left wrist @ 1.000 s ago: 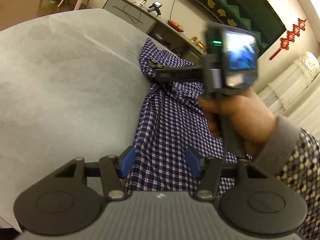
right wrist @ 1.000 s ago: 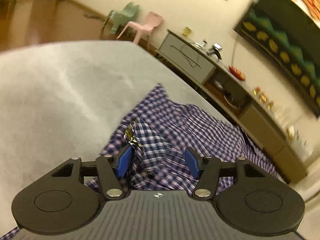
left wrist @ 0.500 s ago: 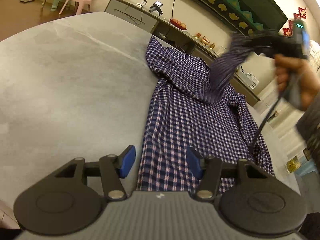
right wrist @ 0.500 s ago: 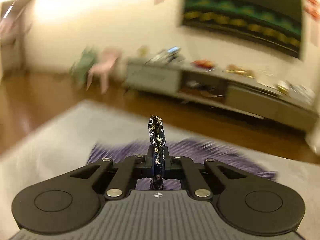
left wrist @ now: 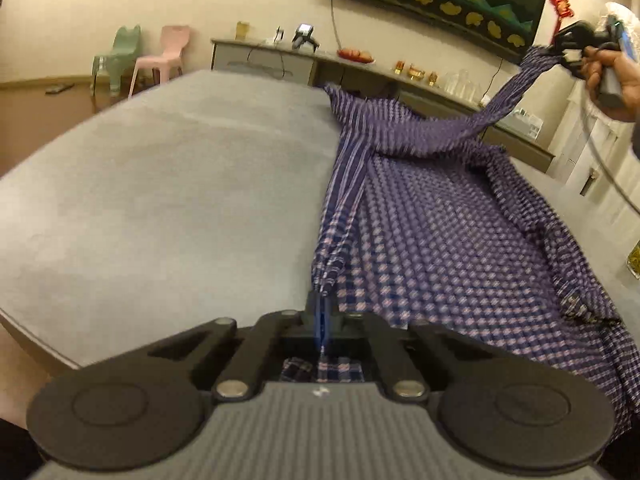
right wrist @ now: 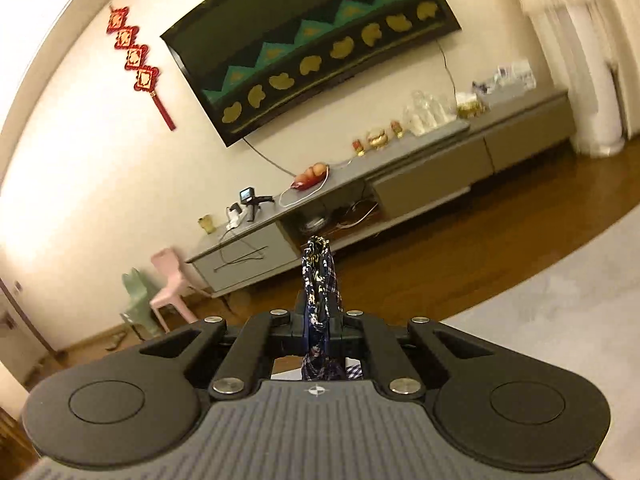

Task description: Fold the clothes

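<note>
Both grippers (left [left wrist: 322, 312], right [right wrist: 320, 320]) pinch the checked shirt [left wrist: 440, 232]

— Where is the shirt [left wrist: 440, 232] lying?

— It is lying on the right part of the counter [left wrist: 168, 184], stretching away from the left hand-held gripper [left wrist: 322, 316] at the near edge.

— And the far end?

— It is rising to the right hand-held gripper [left wrist: 560, 46] (up at the right), before the sideboard [left wrist: 404, 80] standing behind.

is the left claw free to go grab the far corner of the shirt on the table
Probably not as things stand: the left claw is shut on the near hem of the checked shirt, so it would have to let go first. The grey table between looks unobstructed.
</note>
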### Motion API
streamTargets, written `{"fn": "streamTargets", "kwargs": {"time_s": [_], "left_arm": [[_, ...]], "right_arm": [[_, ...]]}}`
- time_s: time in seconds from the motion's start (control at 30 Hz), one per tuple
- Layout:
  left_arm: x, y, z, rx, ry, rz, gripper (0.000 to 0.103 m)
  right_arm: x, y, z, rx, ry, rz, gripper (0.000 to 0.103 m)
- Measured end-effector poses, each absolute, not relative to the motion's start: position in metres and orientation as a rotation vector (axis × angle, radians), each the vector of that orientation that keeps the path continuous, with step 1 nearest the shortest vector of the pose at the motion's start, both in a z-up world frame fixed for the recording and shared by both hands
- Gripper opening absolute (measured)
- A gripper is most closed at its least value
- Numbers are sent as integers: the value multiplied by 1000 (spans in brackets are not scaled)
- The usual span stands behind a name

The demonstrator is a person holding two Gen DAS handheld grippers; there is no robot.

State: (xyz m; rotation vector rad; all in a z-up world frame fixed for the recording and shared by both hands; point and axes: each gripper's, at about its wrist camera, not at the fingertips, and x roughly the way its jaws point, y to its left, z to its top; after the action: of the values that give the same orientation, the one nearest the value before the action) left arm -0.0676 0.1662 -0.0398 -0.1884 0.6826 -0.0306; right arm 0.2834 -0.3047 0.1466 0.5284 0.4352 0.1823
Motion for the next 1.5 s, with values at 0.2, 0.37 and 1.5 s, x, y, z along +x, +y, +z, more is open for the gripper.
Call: {"fn": "streamTargets", "kwargs": {"time_s": [0.2, 0.37, 1.5], "left_arm": [[-64, 112, -10, -150, 651, -138, 1], [-46, 72, -23, -95, 735, -228, 5], [-92, 118, -28, 252, 695, -389, 50]], "right_arm": [[275, -357, 149, 660, 328, 165, 5], [265, -400, 141, 729, 274, 120, 5], [4, -180, -5, -404, 768, 1029, 27]]}}
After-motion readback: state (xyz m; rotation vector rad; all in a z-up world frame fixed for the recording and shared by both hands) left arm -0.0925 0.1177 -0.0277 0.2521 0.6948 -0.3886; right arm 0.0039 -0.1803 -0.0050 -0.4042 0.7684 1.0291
